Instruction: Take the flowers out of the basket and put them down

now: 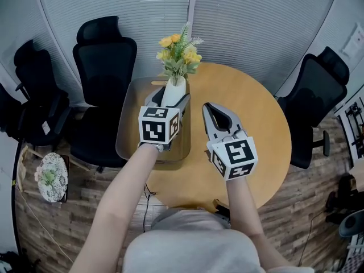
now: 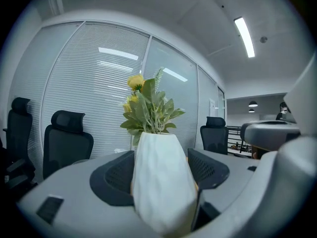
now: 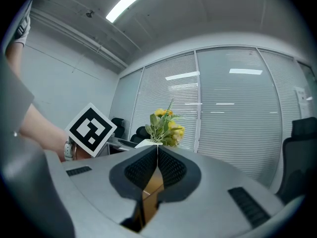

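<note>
A bunch of yellow flowers (image 1: 179,53) with green leaves stands upright in a white faceted vase (image 1: 174,91). My left gripper (image 1: 170,98) is shut on the vase, one pad on each side of its body, over the far part of the shallow grey-beige basket (image 1: 126,110). In the left gripper view the vase (image 2: 161,182) fills the space between the dark pads of the left gripper (image 2: 161,168), with the flowers (image 2: 148,108) rising above. My right gripper (image 1: 209,108) hovers over the round wooden table (image 1: 256,129), just right of the basket. It is shut with nothing in it (image 3: 157,150). From there the flowers (image 3: 164,125) show ahead.
Black office chairs stand behind the table at the left (image 1: 105,56) and at the right (image 1: 315,95). Glass walls with blinds run behind them. A small round patterned stool (image 1: 50,177) sits on the wooden floor at the far left.
</note>
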{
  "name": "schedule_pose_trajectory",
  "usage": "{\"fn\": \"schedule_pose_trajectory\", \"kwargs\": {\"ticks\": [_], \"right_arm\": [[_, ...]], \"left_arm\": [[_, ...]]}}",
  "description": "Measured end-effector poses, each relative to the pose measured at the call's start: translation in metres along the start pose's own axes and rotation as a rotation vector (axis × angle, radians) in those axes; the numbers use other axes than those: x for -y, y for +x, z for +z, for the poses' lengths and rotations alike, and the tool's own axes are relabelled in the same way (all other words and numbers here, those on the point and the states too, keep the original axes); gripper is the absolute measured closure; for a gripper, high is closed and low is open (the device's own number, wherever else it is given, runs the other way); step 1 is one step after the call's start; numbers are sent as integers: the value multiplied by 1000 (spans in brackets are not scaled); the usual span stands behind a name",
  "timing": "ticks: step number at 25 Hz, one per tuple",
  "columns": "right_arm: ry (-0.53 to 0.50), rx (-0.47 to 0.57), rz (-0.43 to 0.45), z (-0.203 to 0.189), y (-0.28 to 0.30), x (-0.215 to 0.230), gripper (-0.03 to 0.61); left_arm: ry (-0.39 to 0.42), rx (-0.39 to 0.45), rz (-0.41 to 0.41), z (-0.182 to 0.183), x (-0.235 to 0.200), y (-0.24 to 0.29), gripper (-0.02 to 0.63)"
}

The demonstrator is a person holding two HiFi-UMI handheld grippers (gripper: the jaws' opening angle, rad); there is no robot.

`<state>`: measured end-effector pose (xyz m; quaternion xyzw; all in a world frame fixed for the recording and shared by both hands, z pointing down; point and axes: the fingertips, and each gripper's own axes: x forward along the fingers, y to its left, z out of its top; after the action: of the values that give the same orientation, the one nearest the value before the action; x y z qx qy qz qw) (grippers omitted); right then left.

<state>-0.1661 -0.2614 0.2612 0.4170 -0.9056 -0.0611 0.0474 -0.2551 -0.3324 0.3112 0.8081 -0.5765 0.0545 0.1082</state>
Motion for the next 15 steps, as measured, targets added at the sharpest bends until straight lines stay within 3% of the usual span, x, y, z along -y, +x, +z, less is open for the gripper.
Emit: {"fn": "schedule_pose_trajectory", "kwargs": {"ticks": [5,11,15], "right_arm": [[10,5,-9,0,-7,0,553],[26,-3,-28,-6,-16,0,552],[42,-4,-54,-8,-23,8,552]], "left_arm": [[11,38,-51,12,17,0,272],[-56,60,-108,22,32,1,272],[-49,81,-142,31,45,2,272]]}}
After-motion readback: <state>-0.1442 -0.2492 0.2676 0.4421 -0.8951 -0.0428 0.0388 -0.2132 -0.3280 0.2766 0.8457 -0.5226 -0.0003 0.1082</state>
